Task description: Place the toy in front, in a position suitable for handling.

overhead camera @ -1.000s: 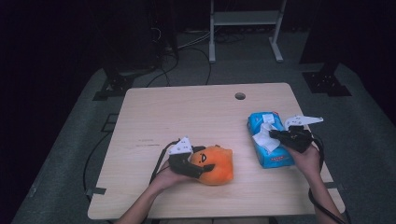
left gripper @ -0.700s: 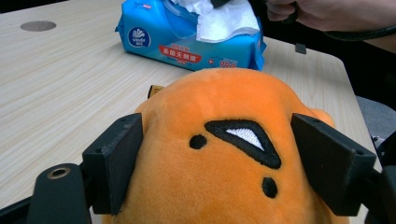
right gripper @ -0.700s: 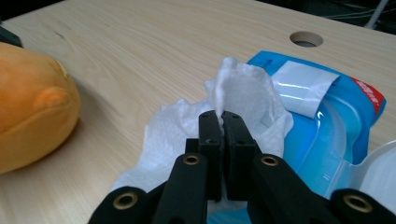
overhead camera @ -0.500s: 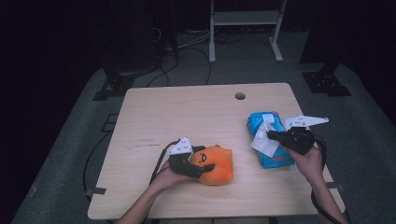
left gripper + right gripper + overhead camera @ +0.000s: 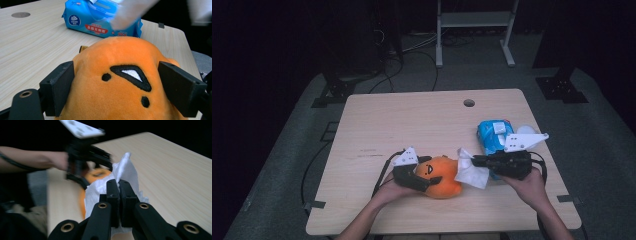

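An orange plush toy (image 5: 442,175) with a stitched black face (image 5: 120,82) lies near the table's front edge. My left gripper (image 5: 427,181) has a jaw against each side of it; the jaws have just been opening a little, and the plush still bulges between the pads. My right gripper (image 5: 474,161) is shut on a white wet wipe (image 5: 472,172), which hangs crumpled from the fingertips (image 5: 119,186) just right of the toy. A blue pack of wipes (image 5: 493,132) lies behind, at the right, with its lid flap up.
The wooden table (image 5: 412,120) has a round cable hole (image 5: 469,103) at the back. Its right edge is close to the pack of wipes. Cables and a metal stand's legs (image 5: 472,30) are on the dark floor beyond.
My right gripper has come away from the blue pack and moved left and up toward the plush toy, with the white wipe pulled out in its jaws. The left hand stayed put.
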### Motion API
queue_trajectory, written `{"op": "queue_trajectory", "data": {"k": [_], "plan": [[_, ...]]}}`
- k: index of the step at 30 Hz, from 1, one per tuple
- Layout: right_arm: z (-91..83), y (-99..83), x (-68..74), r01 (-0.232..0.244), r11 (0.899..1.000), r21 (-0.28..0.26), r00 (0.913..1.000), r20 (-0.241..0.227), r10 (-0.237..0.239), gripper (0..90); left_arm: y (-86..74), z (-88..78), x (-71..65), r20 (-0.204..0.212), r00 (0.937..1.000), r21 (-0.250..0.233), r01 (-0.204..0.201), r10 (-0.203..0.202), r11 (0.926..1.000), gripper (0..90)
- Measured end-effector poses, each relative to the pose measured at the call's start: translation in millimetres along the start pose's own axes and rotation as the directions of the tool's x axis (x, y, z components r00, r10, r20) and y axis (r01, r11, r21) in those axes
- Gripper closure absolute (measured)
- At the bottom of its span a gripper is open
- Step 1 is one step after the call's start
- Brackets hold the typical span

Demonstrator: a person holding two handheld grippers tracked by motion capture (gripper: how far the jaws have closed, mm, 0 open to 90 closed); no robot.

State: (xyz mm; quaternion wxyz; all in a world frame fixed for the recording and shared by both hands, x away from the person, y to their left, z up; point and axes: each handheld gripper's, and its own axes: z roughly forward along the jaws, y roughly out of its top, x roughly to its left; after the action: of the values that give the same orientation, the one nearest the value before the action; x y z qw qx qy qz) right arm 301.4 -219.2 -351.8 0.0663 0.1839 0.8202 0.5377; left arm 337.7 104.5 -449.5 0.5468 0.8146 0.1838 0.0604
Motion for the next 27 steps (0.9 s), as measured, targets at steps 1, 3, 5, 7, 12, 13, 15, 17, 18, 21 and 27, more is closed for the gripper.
{"op": "queue_trajectory", "data": {"k": [1,3,5,7,12,13,15,17,18,21,27], "plan": [[3.8,3.9,5.2,0.011,1.0,-0.002,0.9993,-0.034,-0.011,86.8,-0.1,0.0,0.0,0.001,1.0,-0.001,-0.001,0.001,1.0,15.0],[9.5,7.3,9.1,0.005,1.0,0.0,0.9968,-0.08,-0.005,86.8,-0.3,0.1,0.0,0.003,1.0,-0.003,-0.003,0.003,1.0,14.7],[18.4,7.8,8.5,0.013,1.0,0.017,0.9955,-0.095,-0.011,86.7,-0.4,0.0,0.0,0.006,1.0,-0.003,-0.006,0.006,1.0,14.5],[28.7,3.4,0.8,-0.008,0.999,0.033,0.9954,-0.096,0.011,86.6,-0.4,-0.1,0.0,0.008,0.9999,-0.003,-0.015,0.015,0.9999,14.6],[59.9,-15.9,-25.6,-0.063,0.994,0.089,0.9964,-0.052,0.067,86.2,-0.7,-0.3,-0.8,0.019,0.9996,-0.002,-0.021,0.021,0.9998,14.6],[64.0,-18.1,-27.8,-0.059,0.994,0.095,0.9971,-0.042,0.064,85.9,-0.8,-0.4,-1.2,0.023,0.9995,-0.003,-0.024,0.024,0.9997,14.6],[72.6,-22.1,-31.0,-0.064,0.993,0.102,0.9978,-0.012,0.066,82.4,-0.9,-0.7,-1.4,0.026,0.9993,-0.001,-0.027,0.027,0.9996,14.6],[79.0,-23.8,-31.3,-0.063,0.993,0.098,0.998,0.005,0.063,78.2,-1.3,-1.0,-0.9,0.029,0.9992,-0.001,-0.027,0.027,0.9996,14.6],[80.1,-23.8,-31.1,-0.065,0.994,0.092,0.9979,0.005,0.065,76.1,-1.5,-1.2,-0.7,0.029,0.9992,0.001,-0.027,0.027,0.9996,14.5],[83.1,-21.9,-28.1,-0.067,0.994,0.084,0.9971,-0.032,0.07,66.9,-1.8,-1.6,-1.4,0.028,0.9991,0.006,-0.031,0.031,0.9995,14.7],[87.8,-13.9,-17.5,-0.039,0.995,0.091,0.995,-0.088,0.047,58.8,-0.4,0.6,-4.0,0.019,0.999,0.015,-0.042,0.041,0.999,15.0]]}}
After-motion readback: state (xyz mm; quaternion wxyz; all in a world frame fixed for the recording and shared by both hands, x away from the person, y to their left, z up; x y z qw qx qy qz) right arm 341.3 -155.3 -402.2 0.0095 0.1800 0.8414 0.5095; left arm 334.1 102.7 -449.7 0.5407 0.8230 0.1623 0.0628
